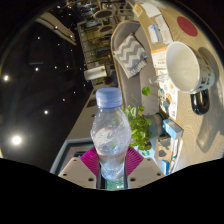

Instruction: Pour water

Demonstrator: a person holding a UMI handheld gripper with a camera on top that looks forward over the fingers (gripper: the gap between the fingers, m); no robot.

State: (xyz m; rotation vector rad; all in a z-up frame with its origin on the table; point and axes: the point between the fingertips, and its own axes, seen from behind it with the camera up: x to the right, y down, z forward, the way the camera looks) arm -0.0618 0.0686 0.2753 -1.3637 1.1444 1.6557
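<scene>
While the clear plastic water bottle with a pale blue cap [110,128] stands upright between the fingers of the claw [112,162], the step in hand looks like the carry toward a vessel, with the pour itself not yet begun. The cap appears to be on, which would have to come off before any water could leave; I cannot tell whether it is screwed tight. The claw is closed down to the width of the bottle's lower body, its magenta pads [92,158] pressed to both sides of it, so the bottle seems held, not merely flanked. Its base is hidden behind the fingers, so whether it rests on anything cannot be seen.

Beyond and to the right of the bottle, a large white mug with a dark handle [187,68] shows its open mouth toward the camera, lying on a cluttered table [172,105]. A small green leafy plant [139,124] sits just beside the bottle. A grey-and-white zigzag-patterned cloth [130,53] lies farther off. The next move, by my judgement, calls for bringing the bottle's neck over the mug and tilting slowly, keeping clear of the plant.
</scene>
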